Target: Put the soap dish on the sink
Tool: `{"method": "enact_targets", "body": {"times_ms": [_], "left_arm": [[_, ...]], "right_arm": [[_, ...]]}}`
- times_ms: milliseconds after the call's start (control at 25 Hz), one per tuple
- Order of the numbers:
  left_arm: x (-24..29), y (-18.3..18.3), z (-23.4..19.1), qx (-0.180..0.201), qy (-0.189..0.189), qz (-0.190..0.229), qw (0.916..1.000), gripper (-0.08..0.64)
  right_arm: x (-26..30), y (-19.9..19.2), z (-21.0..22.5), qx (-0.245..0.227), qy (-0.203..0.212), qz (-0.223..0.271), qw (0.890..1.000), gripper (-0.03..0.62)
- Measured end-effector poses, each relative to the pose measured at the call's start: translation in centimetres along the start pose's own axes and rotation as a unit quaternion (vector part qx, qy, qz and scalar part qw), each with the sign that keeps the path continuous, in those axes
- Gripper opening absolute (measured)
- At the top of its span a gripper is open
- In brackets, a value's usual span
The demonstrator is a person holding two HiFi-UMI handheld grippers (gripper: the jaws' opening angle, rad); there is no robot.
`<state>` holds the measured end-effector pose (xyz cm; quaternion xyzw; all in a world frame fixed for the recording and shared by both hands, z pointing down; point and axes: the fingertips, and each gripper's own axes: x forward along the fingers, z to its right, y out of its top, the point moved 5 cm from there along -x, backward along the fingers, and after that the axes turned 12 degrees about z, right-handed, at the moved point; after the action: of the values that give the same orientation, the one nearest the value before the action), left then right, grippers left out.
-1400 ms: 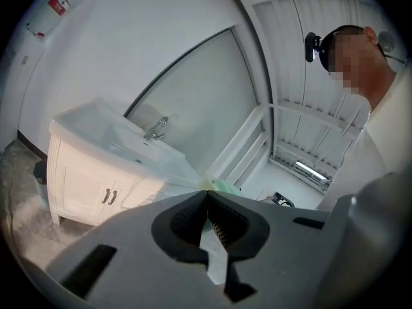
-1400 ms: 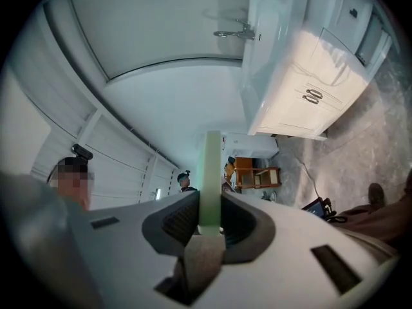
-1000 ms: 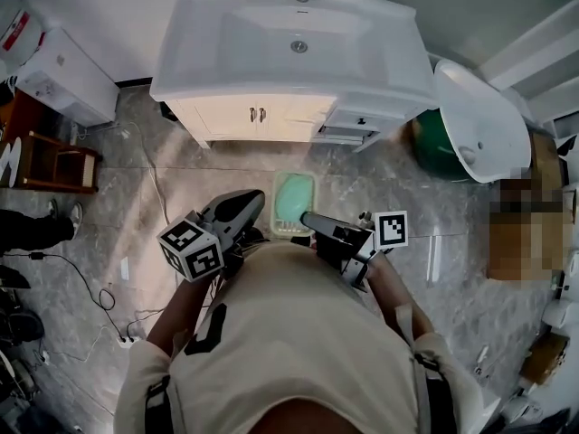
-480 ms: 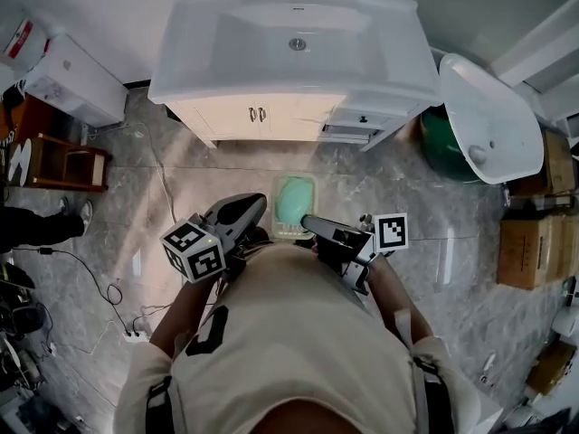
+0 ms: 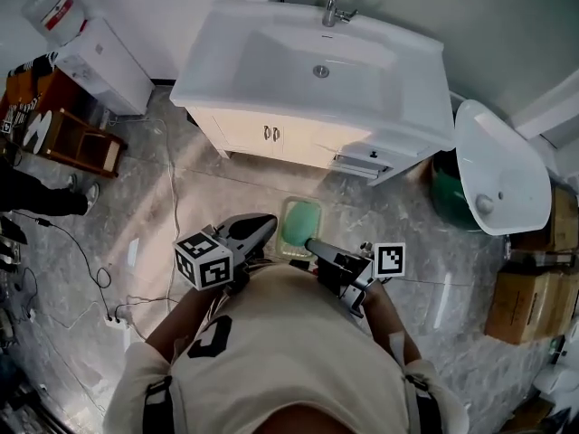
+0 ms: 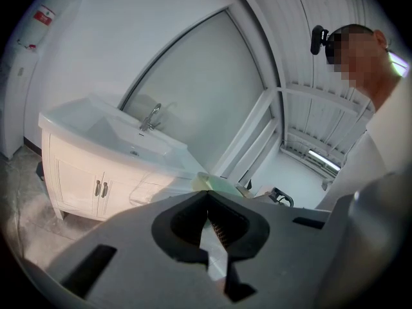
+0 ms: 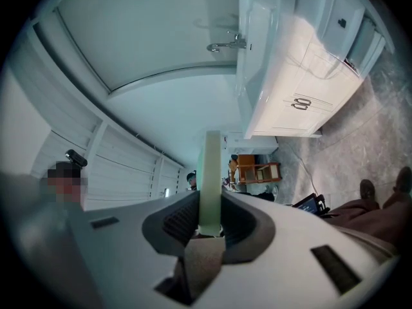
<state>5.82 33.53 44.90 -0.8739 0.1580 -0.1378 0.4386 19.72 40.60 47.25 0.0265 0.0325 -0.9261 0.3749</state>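
Tiled floor [image 5: 181, 208]; right gripper [image 5: 308, 241] level, jaws clamping soap dish [image 5: 301, 221].

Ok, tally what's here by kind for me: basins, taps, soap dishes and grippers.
white ceramic basins: 2, fitted and loose
chrome tap: 1
pale green plastic soap dish: 1
handheld grippers: 2, left gripper and right gripper
total: 6
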Motion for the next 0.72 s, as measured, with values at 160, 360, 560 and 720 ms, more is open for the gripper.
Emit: {"method": "enact_targets", "body": {"times_ms": [160,360,560,720], "left_arm": [[-0.3,-0.3,0.3,0.001,0.024,0.003,0.9997,0.020],[-0.7,-0.2,0.1,-0.003,0.037,0.017,0.9992,0.020],[-0.7,0.6,-1.3,-0.009,0.027,0.025,0.9993,0.020],[-1.1,2.6,-3.5,-0.016,0.011,0.039,0.9990,0.020]], "right_arm": [[0.2,0.2,0.2,0.005,0.006,-0.022,1.000,0.089],[0.7,0.4,0.3,0.006,0.007,-0.043,0.999,0.089],[2.1,1.0,0.4,-0.001,-0.007,-0.039,0.999,0.089],[4.3,1.3,-0.3,-0.016,-0.011,-0.028,0.999,0.089]]}}
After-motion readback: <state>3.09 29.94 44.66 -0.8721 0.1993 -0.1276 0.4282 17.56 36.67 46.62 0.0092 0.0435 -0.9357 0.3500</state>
